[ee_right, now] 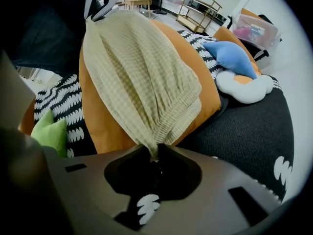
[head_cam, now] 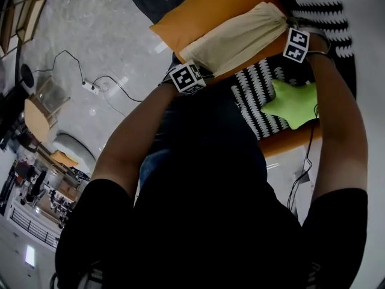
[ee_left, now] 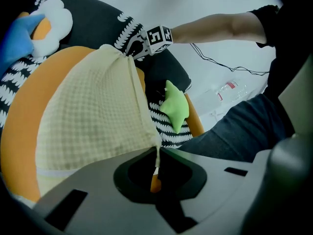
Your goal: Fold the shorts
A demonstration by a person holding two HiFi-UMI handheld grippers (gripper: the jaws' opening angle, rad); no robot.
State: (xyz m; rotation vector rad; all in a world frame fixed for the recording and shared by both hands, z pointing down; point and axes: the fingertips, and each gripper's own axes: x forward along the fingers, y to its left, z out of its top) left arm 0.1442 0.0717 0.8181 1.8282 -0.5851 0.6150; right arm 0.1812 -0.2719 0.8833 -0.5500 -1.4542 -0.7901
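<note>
The cream checked shorts (head_cam: 237, 38) lie stretched across an orange cushion (head_cam: 204, 8) between my two grippers. My left gripper (head_cam: 187, 77) is shut on the corner at the nearer end; in the left gripper view the fabric (ee_left: 93, 116) narrows to a point in the jaws (ee_left: 156, 153). My right gripper (head_cam: 296, 44) is shut on the gathered waistband end, and in the right gripper view the cloth (ee_right: 142, 82) bunches into its jaws (ee_right: 155, 153). The fingertips of both are hidden in the head view by their marker cubes.
The cushion rests on a black-and-white patterned rug (head_cam: 258, 98). A green star pillow (head_cam: 295, 104) lies to the right of the shorts. A blue star pillow (ee_right: 230, 55) and a white-and-orange pillow (ee_right: 244, 87) sit beyond the cushion. A power strip and cables (head_cam: 90, 88) lie on the marble floor.
</note>
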